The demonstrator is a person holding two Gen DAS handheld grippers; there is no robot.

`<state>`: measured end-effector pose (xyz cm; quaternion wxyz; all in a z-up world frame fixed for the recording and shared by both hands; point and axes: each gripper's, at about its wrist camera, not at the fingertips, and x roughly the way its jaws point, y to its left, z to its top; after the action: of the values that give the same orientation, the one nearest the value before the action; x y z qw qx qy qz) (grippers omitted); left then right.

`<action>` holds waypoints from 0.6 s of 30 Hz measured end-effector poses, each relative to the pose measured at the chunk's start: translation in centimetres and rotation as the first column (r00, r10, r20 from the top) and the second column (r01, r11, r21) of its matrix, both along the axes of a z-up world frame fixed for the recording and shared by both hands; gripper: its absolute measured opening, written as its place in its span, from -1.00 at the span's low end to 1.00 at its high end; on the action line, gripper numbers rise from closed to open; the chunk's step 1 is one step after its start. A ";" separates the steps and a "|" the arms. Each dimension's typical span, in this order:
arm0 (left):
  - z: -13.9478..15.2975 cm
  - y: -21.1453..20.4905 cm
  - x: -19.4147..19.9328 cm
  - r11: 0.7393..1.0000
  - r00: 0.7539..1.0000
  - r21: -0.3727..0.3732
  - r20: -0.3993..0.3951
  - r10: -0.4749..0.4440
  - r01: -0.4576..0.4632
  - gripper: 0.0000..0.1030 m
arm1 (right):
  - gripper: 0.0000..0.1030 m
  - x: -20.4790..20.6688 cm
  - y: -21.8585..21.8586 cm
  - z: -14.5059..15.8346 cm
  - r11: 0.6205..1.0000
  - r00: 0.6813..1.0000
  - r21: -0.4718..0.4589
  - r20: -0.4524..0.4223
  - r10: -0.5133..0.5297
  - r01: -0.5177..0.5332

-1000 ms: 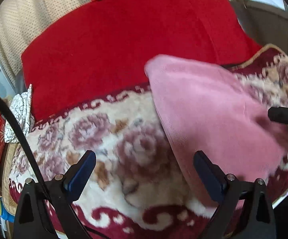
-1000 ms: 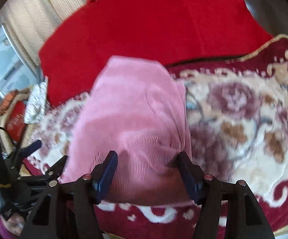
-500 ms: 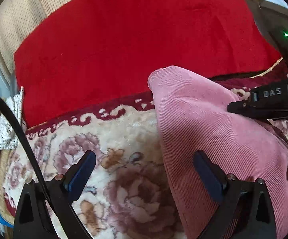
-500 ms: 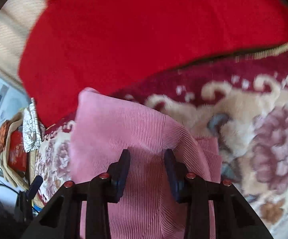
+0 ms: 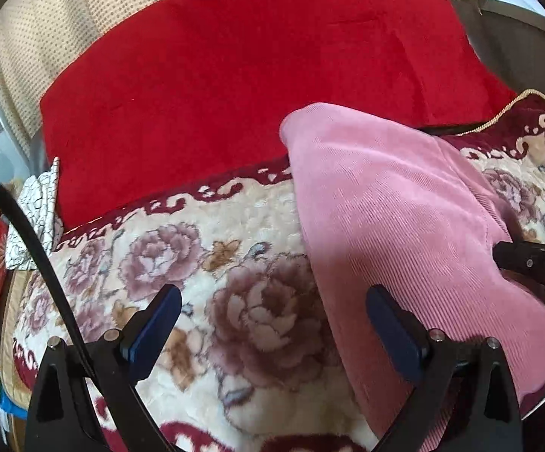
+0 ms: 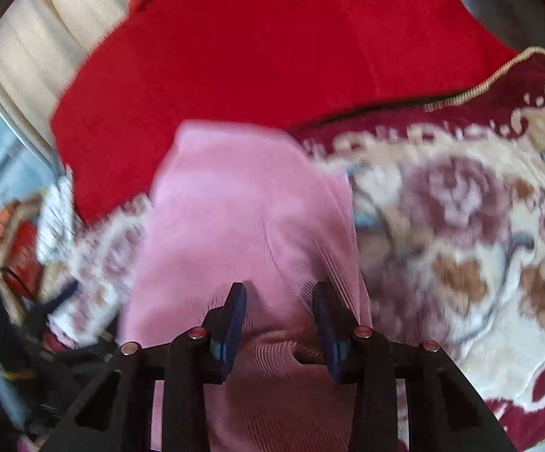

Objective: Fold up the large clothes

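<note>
Left wrist view: the left gripper (image 5: 272,324) has its two blue-padded fingers (image 5: 155,320) spread wide, with nothing between them but the floral blanket (image 5: 197,263) underneath.
Pink garment: a ribbed pink garment (image 5: 397,233) lies on the blanket, ahead of the left gripper's right-hand finger and passing under and beyond it; its far corner overlaps the red cloth (image 5: 253,75). None of it is pinched by the left fingers.
Right gripper from the left: a black tip of the right gripper (image 5: 528,263) enters at the picture's right edge, over the garment's near right part.
Right wrist view: blurred by motion. The right gripper (image 6: 278,320) has its fingers (image 6: 234,320) drawn partly together; its jaws have just been closing, and a bunched fold of the pink garment (image 6: 234,207) sits between them. The fold puckers against the pads, so they look clamped on it.
Garment from the right: it stretches away ahead of the fingers toward the red cloth (image 6: 272,45), with a layered edge beyond the right-hand finger.
Blanket: the floral blanket (image 6: 461,226) spreads to the right of the right fingers; its dark red border with a gold cord meets the red cloth further ahead.
Left edge: a patterned white cloth (image 5: 35,222) lies far to the left of the left fingers, and a black cable (image 5: 35,248) crosses in front of it.
</note>
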<state>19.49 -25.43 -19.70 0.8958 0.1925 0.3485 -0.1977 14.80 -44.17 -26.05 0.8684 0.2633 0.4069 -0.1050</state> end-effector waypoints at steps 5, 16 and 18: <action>3.9 2.1 -3.1 0.998 0.994 -0.058 0.103 0.026 -0.020 0.91 | -0.18 -2.8 0.6 3.3 1.000 0.997 -0.009 0.076 -0.015 0.016; 9.9 6.4 -10.3 0.990 0.972 -0.139 0.232 0.041 -0.008 0.91 | 0.39 -10.9 6.5 10.9 0.976 0.965 -0.205 0.261 -0.014 0.069; 10.6 7.2 -11.3 0.989 0.968 -0.145 0.245 0.048 -0.012 0.91 | 0.39 -12.2 7.2 11.8 0.974 0.961 -0.213 0.277 -0.016 0.078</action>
<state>8.18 -18.27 -9.08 0.9467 0.1459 0.2216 -0.1828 2.57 -36.94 -14.24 0.9374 0.1862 0.2624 -0.1332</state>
